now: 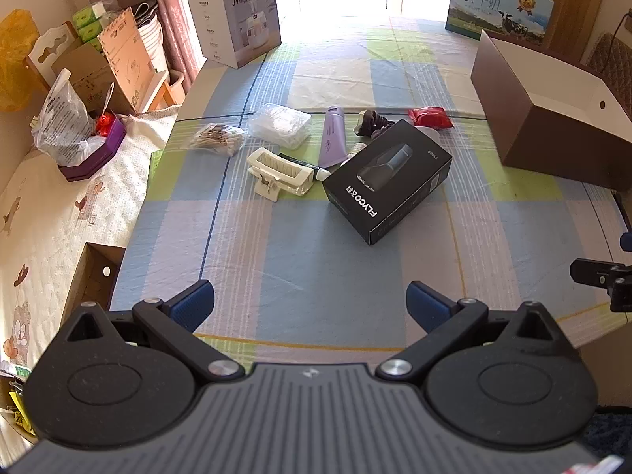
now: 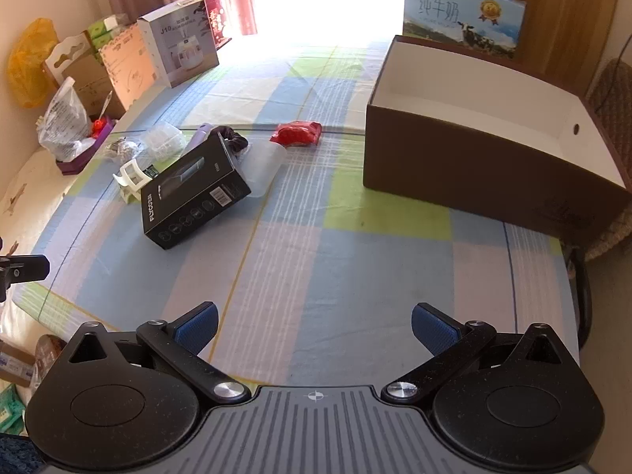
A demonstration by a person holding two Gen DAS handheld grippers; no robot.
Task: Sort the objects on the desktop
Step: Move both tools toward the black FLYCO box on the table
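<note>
Purple tray (image 1: 89, 160): it is placed off the table on the left, on the white cloth; a clear plastic bag (image 1: 63, 118) and a small red thing are held in it.
Cotton swabs (image 1: 218, 140): a clear packet, laid at the left end of the group of objects on the checked tablecloth (image 1: 316, 260).
Clear plastic box (image 1: 279, 123): it is seen just beside the swabs; its contents cannot be told.
Cream holder (image 1: 278, 172): it is laid in front of the clear box, and a dark tube touches it.
Purple tube (image 1: 331, 138): it is laid between the clear box and the black box.
Black box (image 1: 389, 179): closed, printed FLYCO; it is tilted, with its far end resting on other things.
Red packet (image 1: 430, 117): it is laid behind the black box, a little apart.
Brown box (image 2: 486, 126): open on top, white inside, on the right of the table; nothing is seen in it.
Left gripper (image 1: 310, 304): the fingers are spread wide above the cloth and nothing is held.
Right gripper (image 2: 315, 326): it is likewise spread wide and nothing is held.
</note>
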